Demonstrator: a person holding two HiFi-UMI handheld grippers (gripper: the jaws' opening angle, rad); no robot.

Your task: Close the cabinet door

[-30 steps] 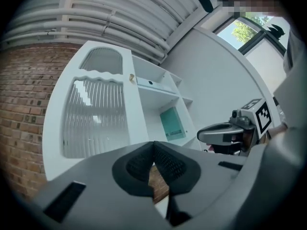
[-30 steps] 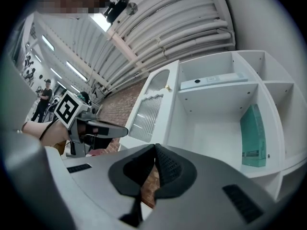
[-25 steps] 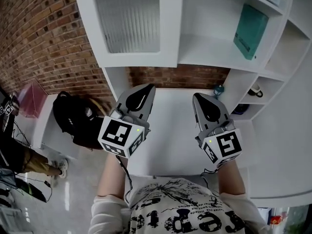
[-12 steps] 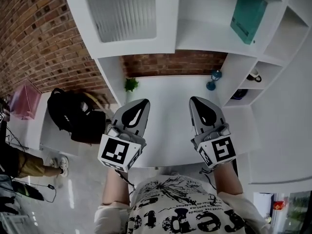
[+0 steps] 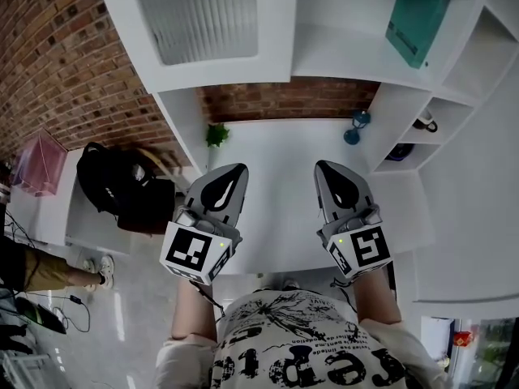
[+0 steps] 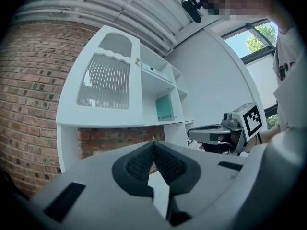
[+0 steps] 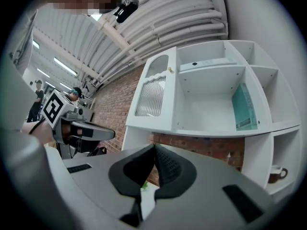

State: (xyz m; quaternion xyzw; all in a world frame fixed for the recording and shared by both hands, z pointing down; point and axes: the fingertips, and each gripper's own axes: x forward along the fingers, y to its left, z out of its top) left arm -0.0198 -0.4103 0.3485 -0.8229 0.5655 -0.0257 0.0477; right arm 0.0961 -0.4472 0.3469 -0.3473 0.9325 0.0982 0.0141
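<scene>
left tongs and right tongs are clenched, empty. the cabinet door looks light and stiff; press its solid frame.

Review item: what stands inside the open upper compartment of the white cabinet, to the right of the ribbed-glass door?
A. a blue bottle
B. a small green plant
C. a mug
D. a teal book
D: the teal book stands at the right side of the open compartment, while the mug sits in a lower side shelf and the plant and blue bottle stand on the desk surface below.
</scene>
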